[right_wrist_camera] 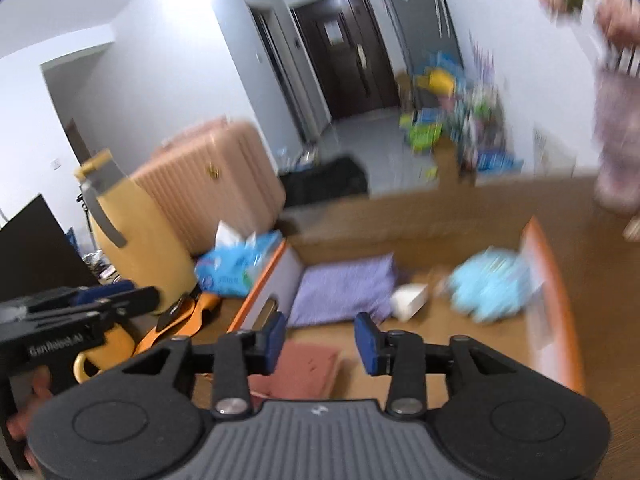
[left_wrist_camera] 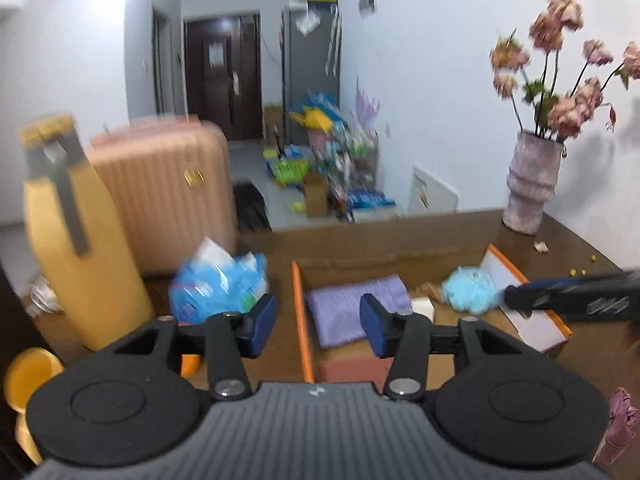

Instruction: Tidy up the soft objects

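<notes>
— Brown table (left_wrist_camera: pixel 580 248) held what?
— An orange-rimmed box (right_wrist_camera: pixel 560 300), with a purple cloth (left_wrist_camera: pixel 352 308) and blue plush (left_wrist_camera: pixel 472 290) inside.
— And the grippers?
— Left gripper (left_wrist_camera: pixel 318 326) and right gripper (right_wrist_camera: pixel 320 344) hung above it, both jaws spread, gripping nothing.

**Room: white walls, hallway behind**

Plain white walls (left_wrist_camera: pixel 440 80), pale grey floor (left_wrist_camera: pixel 248 168). Dark brown double door (left_wrist_camera: pixel 222 76) at hallway end, grey cabinet (left_wrist_camera: pixel 312 52) beside it. Ribbed pink hard-shell suitcase (left_wrist_camera: pixel 164 192) stands beyond the brown wooden worktop (left_wrist_camera: pixel 580 248). Colourful clutter pile (left_wrist_camera: pixel 332 160) on floor by wall.
</notes>
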Action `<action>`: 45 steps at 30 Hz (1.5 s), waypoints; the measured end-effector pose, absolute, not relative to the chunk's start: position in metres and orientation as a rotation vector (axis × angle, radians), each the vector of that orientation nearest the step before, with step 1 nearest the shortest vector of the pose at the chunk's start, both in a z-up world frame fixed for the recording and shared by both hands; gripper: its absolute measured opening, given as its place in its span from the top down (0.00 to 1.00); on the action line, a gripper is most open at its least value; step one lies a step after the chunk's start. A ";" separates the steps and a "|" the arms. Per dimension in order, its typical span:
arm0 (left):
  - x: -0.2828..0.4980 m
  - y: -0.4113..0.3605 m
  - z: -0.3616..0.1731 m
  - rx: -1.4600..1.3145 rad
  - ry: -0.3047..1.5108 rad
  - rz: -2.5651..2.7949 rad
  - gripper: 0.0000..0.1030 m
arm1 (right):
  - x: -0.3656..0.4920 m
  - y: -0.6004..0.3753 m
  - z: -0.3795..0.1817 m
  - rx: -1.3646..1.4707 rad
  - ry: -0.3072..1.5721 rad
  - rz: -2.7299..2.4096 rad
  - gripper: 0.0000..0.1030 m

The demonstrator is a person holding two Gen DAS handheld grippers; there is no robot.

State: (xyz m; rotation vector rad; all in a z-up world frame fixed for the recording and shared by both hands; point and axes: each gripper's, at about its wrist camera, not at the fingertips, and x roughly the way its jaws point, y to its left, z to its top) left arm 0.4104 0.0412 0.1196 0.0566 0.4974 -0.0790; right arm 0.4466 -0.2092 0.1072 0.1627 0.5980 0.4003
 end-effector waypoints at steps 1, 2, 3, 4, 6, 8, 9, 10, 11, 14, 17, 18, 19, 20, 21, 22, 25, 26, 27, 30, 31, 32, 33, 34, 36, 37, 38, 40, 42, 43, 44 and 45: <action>0.402 0.041 0.126 0.062 0.478 -0.072 0.47 | 0.436 -0.217 0.119 0.138 0.561 0.380 0.55; 0.393 0.041 0.133 0.064 0.457 -0.066 0.43 | 0.425 -0.226 0.129 0.120 0.525 0.357 0.52; 0.384 0.041 0.139 0.062 0.433 -0.059 0.41 | 0.416 -0.233 0.137 0.110 0.498 0.339 0.47; 0.377 0.041 0.142 0.060 0.417 -0.055 0.38 | 0.409 -0.239 0.143 0.106 0.479 0.325 0.46; 0.364 0.037 0.148 0.060 0.383 -0.048 0.34 | 0.395 -0.250 0.151 0.114 0.443 0.304 0.46; 0.352 0.034 0.152 0.059 0.333 -0.033 0.22 | 0.383 -0.254 0.156 0.121 0.411 0.304 0.42; 0.346 0.031 0.153 0.062 0.308 -0.019 0.22 | 0.377 -0.257 0.157 0.117 0.399 0.300 0.39; 0.340 0.028 0.154 0.070 0.295 -0.014 0.22 | 0.371 -0.257 0.158 0.107 0.387 0.298 0.38; 0.334 0.025 0.155 0.075 0.285 -0.014 0.20 | 0.363 -0.257 0.159 0.092 0.369 0.299 0.38; 0.311 0.023 0.150 0.053 0.240 -0.003 0.12 | 0.332 -0.255 0.156 0.042 0.290 0.291 0.34; 0.276 0.019 0.126 0.060 0.208 -0.009 0.10 | 0.288 -0.257 0.134 0.013 0.208 0.297 0.28; 0.263 0.017 0.116 0.055 0.206 -0.014 0.09 | 0.272 -0.258 0.124 0.002 0.191 0.302 0.27; 0.251 0.016 0.107 0.045 0.207 -0.020 0.08 | 0.255 -0.256 0.115 -0.008 0.181 0.309 0.26; 0.238 0.016 0.096 0.031 0.207 -0.033 0.06 | 0.237 -0.257 0.102 -0.018 0.173 0.321 0.26; 0.224 0.013 0.083 0.020 0.215 -0.049 0.06 | 0.219 -0.258 0.089 -0.017 0.168 0.333 0.25; 0.211 0.012 0.073 0.010 0.217 -0.059 0.03 | 0.206 -0.258 0.078 -0.021 0.171 0.349 0.23; 0.183 0.000 0.041 -0.004 0.243 -0.124 0.00 | 0.175 -0.263 0.040 -0.035 0.187 0.407 0.20; 0.181 -0.006 0.031 0.011 0.266 -0.160 0.00 | 0.170 -0.265 0.032 -0.042 0.196 0.409 0.20; 0.184 -0.015 0.023 0.051 0.301 -0.193 0.00 | 0.171 -0.270 0.023 -0.034 0.222 0.397 0.20; 0.195 -0.037 0.012 0.096 0.341 -0.220 0.00 | 0.182 -0.282 0.012 -0.041 0.309 0.361 0.22; 0.199 -0.042 0.010 0.090 0.349 -0.236 0.00 | 0.184 -0.286 0.011 -0.054 0.313 0.326 0.22; 0.203 -0.049 0.009 0.082 0.355 -0.254 0.00 | 0.187 -0.292 0.011 -0.054 0.312 0.284 0.22; 0.207 -0.055 0.008 0.078 0.361 -0.269 0.00 | 0.191 -0.297 0.010 -0.037 0.315 0.267 0.22; 0.209 -0.060 0.004 0.082 0.369 -0.277 0.00 | 0.194 -0.304 0.008 -0.002 0.327 0.264 0.22; 0.217 -0.071 0.000 0.094 0.385 -0.290 0.00 | 0.201 -0.312 0.004 0.048 0.350 0.277 0.22; 0.222 -0.075 -0.003 0.100 0.396 -0.297 0.00 | 0.205 -0.312 0.002 0.054 0.359 0.290 0.23; 0.226 -0.078 -0.005 0.102 0.404 -0.299 0.00 | 0.209 -0.312 -0.001 0.052 0.364 0.300 0.25; 0.237 -0.084 -0.011 0.094 0.433 -0.294 0.00 | 0.218 -0.310 -0.007 0.056 0.379 0.313 0.33; 0.248 -0.088 -0.016 0.061 0.468 -0.303 0.02 | 0.229 -0.311 -0.012 0.095 0.399 0.345 0.42; 0.254 -0.089 -0.018 0.035 0.487 -0.314 0.07 | 0.236 -0.310 -0.014 0.116 0.404 0.366 0.46; 0.261 -0.092 -0.019 0.005 0.504 -0.329 0.13 | 0.243 -0.310 -0.016 0.130 0.407 0.376 0.48; 0.269 -0.094 -0.020 -0.033 0.523 -0.353 0.16 | 0.252 -0.308 -0.017 0.135 0.416 0.370 0.52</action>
